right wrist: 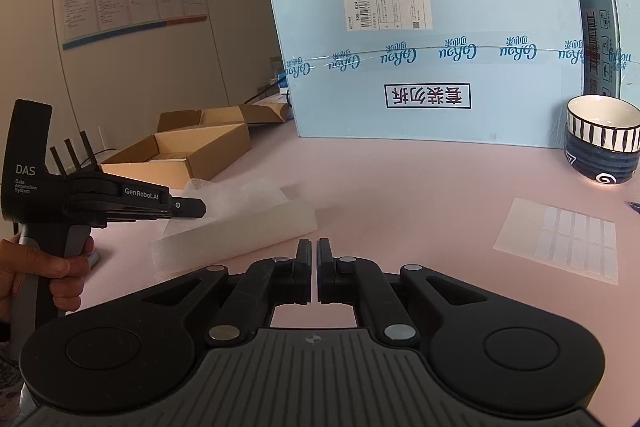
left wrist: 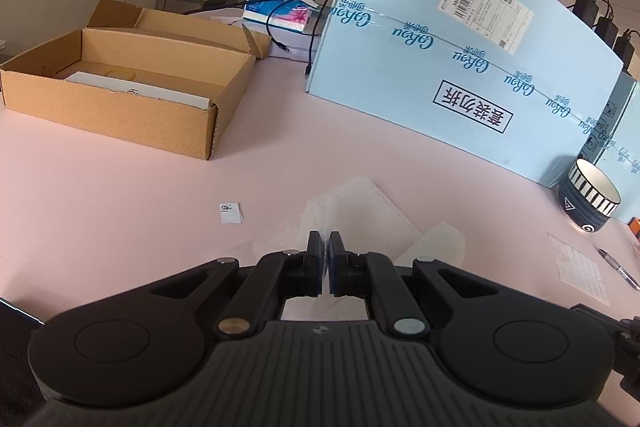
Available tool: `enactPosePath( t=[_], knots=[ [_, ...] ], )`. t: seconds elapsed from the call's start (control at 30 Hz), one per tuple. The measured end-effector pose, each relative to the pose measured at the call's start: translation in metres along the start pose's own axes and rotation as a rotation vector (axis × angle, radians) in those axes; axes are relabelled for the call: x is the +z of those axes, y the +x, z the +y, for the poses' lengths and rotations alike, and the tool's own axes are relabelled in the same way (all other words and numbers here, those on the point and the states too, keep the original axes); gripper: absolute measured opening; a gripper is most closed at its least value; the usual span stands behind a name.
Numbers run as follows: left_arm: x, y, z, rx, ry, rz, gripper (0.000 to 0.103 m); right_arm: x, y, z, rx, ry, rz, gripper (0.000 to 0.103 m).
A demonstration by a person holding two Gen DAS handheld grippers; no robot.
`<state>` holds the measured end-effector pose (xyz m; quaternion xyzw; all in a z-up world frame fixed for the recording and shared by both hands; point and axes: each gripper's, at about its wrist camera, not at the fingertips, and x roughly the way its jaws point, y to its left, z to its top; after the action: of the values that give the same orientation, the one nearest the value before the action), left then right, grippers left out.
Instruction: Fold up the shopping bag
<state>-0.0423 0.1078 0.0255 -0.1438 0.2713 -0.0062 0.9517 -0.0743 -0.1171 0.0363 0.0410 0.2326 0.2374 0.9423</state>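
Note:
The shopping bag [left wrist: 360, 211] is a thin translucent white plastic bag, partly folded into a strip [right wrist: 248, 223] on the pink table. My left gripper [left wrist: 325, 241] is shut on a raised layer of the bag, and the film shows between its pads. In the right wrist view the left gripper [right wrist: 198, 207] comes in from the left, held by a person's hand [right wrist: 36, 267], with its tip at the bag's left end. My right gripper [right wrist: 314, 247] is shut with nothing in it, just in front of the bag's near edge.
An open cardboard box [left wrist: 120, 95] stands at the left and a big light-blue carton [left wrist: 460, 47] at the back. A striped bowl [right wrist: 604, 143], a sheet of labels [right wrist: 560, 239] and a pen [left wrist: 620, 267] lie on the right. A small white tag [left wrist: 231, 213] lies left of the bag.

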Motion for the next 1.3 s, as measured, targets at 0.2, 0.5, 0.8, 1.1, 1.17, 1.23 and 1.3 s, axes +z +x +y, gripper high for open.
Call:
enactPosePath(
  t=[0.2,0.5,0.8,1.1,1.17,1.23,1.3],
  knots=[
    [-0.010,-0.045,-0.047,-0.171,0.093,-0.036,0.003,-0.007,-0.026,0.003,-0.012,0.011,-0.043,0.004],
    [-0.035,-0.068,-0.096,-0.292,0.188,-0.017,0.003,-0.026,-0.070,-0.020,-0.100,0.057,-0.069,0.005],
    [-0.041,-0.074,-0.122,-0.344,0.242,-0.021,0.003,-0.022,-0.094,-0.031,-0.077,0.091,-0.165,0.023],
    [-0.069,-0.067,-0.133,-0.383,0.280,0.057,0.003,-0.003,-0.098,-0.041,0.019,0.108,-0.168,0.023],
    [-0.072,-0.067,-0.133,-0.384,0.281,0.065,0.003,-0.003,-0.093,-0.041,0.024,0.105,-0.150,0.023],
    [-0.074,-0.067,-0.133,-0.384,0.282,0.070,0.003,-0.003,-0.088,-0.041,0.041,0.115,-0.132,0.023],
    [-0.075,-0.068,-0.133,-0.385,0.286,0.072,0.003,-0.004,-0.082,-0.041,0.061,0.126,-0.110,0.023]
  ],
)
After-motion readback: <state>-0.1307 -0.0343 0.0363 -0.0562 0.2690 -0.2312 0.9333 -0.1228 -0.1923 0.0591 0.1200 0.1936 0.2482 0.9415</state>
